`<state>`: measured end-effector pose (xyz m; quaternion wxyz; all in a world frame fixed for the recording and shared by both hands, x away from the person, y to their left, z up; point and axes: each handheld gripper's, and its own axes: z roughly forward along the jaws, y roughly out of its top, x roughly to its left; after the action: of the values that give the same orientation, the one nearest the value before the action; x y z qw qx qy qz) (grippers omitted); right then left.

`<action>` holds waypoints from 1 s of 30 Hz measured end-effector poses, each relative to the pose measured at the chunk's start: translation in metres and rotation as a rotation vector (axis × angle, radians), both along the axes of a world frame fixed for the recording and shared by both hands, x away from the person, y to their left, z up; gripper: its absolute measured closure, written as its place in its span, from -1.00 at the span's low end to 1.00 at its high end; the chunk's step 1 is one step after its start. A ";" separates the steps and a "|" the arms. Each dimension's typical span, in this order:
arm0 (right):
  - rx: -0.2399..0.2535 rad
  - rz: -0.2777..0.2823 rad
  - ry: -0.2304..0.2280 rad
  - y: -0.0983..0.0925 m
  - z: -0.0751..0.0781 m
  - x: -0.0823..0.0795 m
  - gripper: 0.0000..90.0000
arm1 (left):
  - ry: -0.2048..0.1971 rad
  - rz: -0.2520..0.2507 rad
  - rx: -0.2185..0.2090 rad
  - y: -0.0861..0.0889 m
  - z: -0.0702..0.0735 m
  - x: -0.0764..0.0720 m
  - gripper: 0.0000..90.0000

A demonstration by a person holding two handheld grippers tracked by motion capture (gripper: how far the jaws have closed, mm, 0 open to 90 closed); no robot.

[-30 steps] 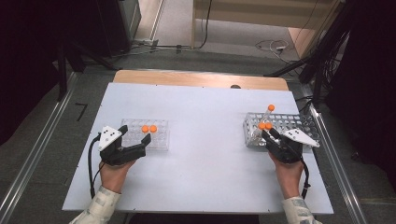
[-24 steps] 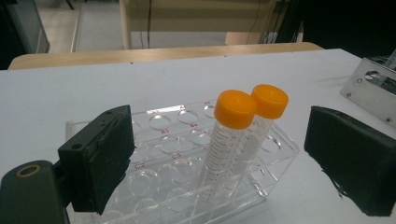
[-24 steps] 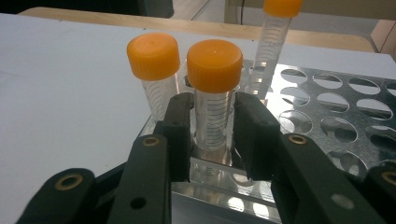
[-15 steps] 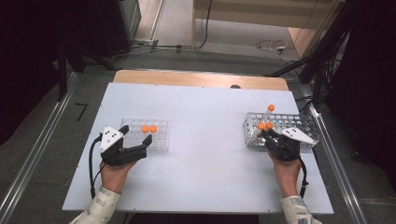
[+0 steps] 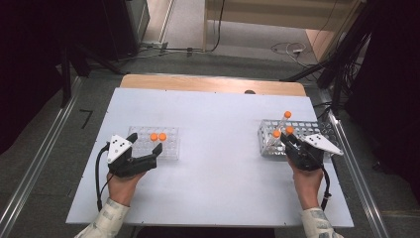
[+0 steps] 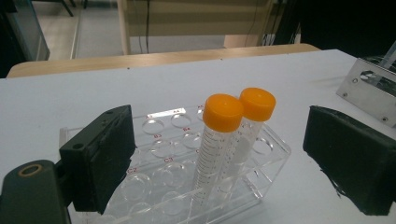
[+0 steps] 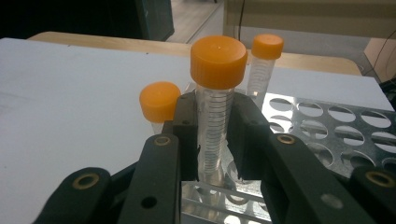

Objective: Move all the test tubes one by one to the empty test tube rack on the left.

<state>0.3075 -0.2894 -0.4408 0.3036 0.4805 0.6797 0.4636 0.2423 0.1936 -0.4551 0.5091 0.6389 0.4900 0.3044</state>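
My right gripper point(image 7: 212, 135) is shut on an orange-capped clear tube point(image 7: 215, 116) that stands in the metal rack point(image 7: 336, 126); both pads press its sides below the cap. Beside it, a second tube point(image 7: 159, 101) sits lower at the left and a third point(image 7: 264, 60) stands farther back. From above, the right gripper point(image 5: 286, 140) is at the metal rack's point(image 5: 302, 126) near-left corner. My left gripper point(image 6: 224, 158) is open, its pads wide apart on either side of a clear plastic rack point(image 6: 159, 154) holding two orange-capped tubes point(image 6: 223, 112), untouched.
The white table point(image 5: 218, 163) spreads between the two racks, with a wooden strip point(image 5: 208, 83) along its far edge. Metal rails run along both sides of the table. Cables lie on the floor beyond it. In the left gripper view, the metal rack's corner point(image 6: 369, 88) shows at the right.
The right hand has shifted only slightly at the metal rack. The left hand and both racks stand as before.
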 end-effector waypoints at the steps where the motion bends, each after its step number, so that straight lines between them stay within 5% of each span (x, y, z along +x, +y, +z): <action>1: 0.002 0.000 -0.007 0.000 0.001 -0.001 0.59 | 0.000 0.001 0.000 0.000 0.000 0.000 -0.79; 15: 0.037 0.005 -0.067 -0.010 0.019 -0.013 0.60 | -0.007 0.004 0.001 0.000 0.001 -0.001 -0.79; 30: 0.032 0.028 -0.078 -0.013 0.025 -0.035 0.60 | -0.016 0.004 -0.003 0.000 0.002 -0.003 -0.79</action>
<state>0.2726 -0.3026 -0.4153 0.3155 0.4574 0.6665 0.4970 0.2396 0.1938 -0.4530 0.5135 0.6347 0.4874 0.3097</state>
